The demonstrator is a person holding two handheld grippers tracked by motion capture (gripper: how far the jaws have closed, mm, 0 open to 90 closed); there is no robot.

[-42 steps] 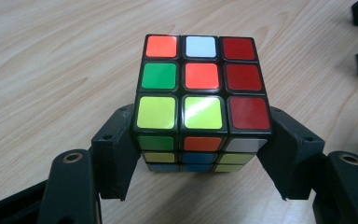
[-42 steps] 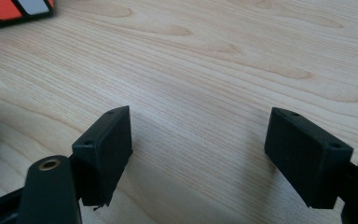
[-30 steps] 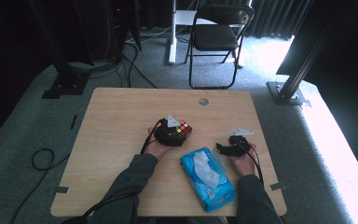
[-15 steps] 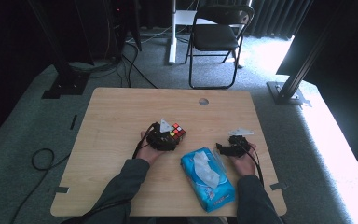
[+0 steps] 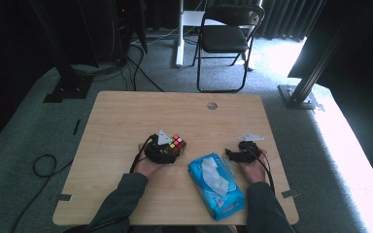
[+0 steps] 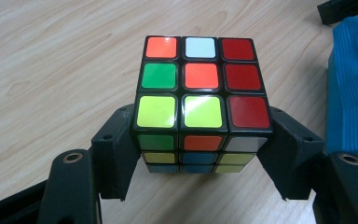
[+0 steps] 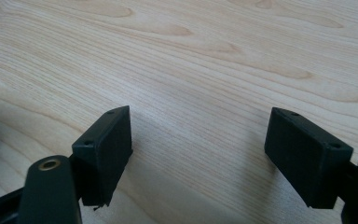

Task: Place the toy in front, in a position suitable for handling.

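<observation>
Rubik's cube [image 6: 200, 100] is pinched between the two black jaws of the left hand-held gripper [image 6: 200, 154]. One jaw is pressed on each side of its lower part. The cube is seen near the middle of the wooden desk [image 5: 126, 116], a bit toward the person's side, and it seems to be resting on the wood. Its top face is mixed up: orange, white and red squares at the back, green, orange and red in the middle, two yellow and one red at the front.

A blue pack of wet wipes [image 5: 217, 185] is laid flat just beside the cube, on its right. The right hand-held gripper [image 7: 198, 144] is held low over bare wood past the pack, with its jaws spread wide and nothing between them.
</observation>
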